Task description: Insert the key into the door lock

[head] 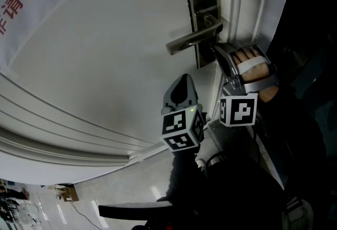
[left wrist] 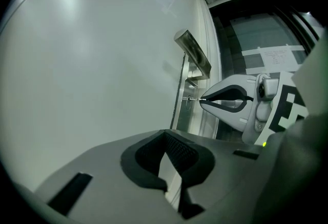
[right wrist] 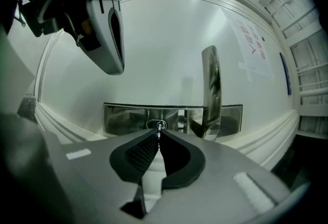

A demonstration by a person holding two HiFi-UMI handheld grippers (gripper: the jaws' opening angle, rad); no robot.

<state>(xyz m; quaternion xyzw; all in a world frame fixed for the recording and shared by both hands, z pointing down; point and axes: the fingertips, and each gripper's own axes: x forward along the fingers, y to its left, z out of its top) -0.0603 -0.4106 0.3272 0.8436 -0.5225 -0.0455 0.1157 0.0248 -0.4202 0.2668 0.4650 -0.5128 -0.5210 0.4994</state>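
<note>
In the right gripper view, nearest to us at lower centre, the right tool (right wrist: 159, 137) has its jaws pinched together on the thin key (right wrist: 159, 129), which pokes out just past their tips. Straight beyond, at mid-frame, the key's tip meets the keyhole (right wrist: 156, 124) in the steel lock plate (right wrist: 123, 118); we cannot tell how deep it sits. The door handle (right wrist: 211, 84) stands just right of the keyhole, on the white door (right wrist: 154, 54). The left tool (right wrist: 118, 61), at upper left, hangs apart from the lock, its jaws closed on nothing. We judge insertion to be the step in hand. The next move calls for holding the key square to the slot and pushing straight in, without tilting it against the plate.
</note>
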